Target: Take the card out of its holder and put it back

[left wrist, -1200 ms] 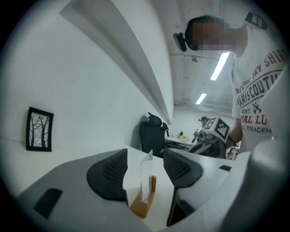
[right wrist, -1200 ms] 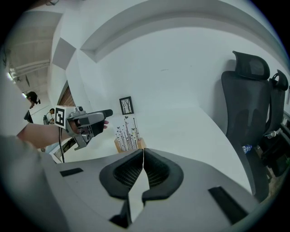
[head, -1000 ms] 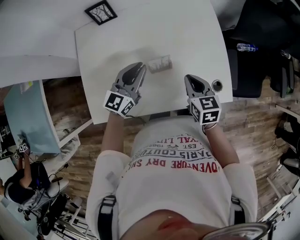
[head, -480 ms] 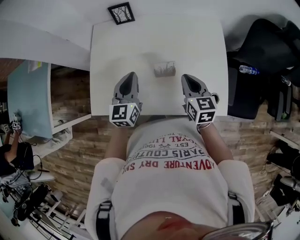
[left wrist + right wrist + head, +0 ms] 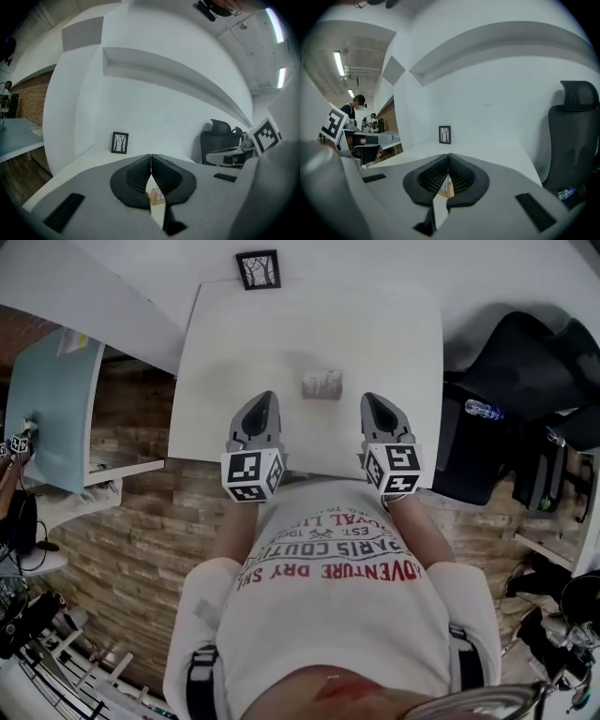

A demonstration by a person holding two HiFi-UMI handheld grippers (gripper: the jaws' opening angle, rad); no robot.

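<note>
The small wooden card holder [image 5: 322,385] stands on the white table [image 5: 375,324] with a printed card upright in it. My left gripper [image 5: 266,397] rests at the near edge, to the left of the holder and a little nearer than it, shut with nothing in it. My right gripper [image 5: 371,398] sits to the holder's right, also shut with nothing in it. In the left gripper view the jaws [image 5: 151,157] meet, and the holder [image 5: 157,197] shows through the gap below them. In the right gripper view the closed jaws [image 5: 448,156] partly hide the holder [image 5: 446,187].
A small framed tree picture [image 5: 258,268] stands at the table's far edge. A black office chair [image 5: 525,362] is beside the table on the right, with a water bottle [image 5: 478,410] near it. A blue desk [image 5: 47,409] is off to the left. The wall lies behind the table.
The left gripper's jaws, slightly apart a second ago near the holder, have shut, and it has drawn back toward the near edge. The head view has shifted, and the holder has stayed put.
</note>
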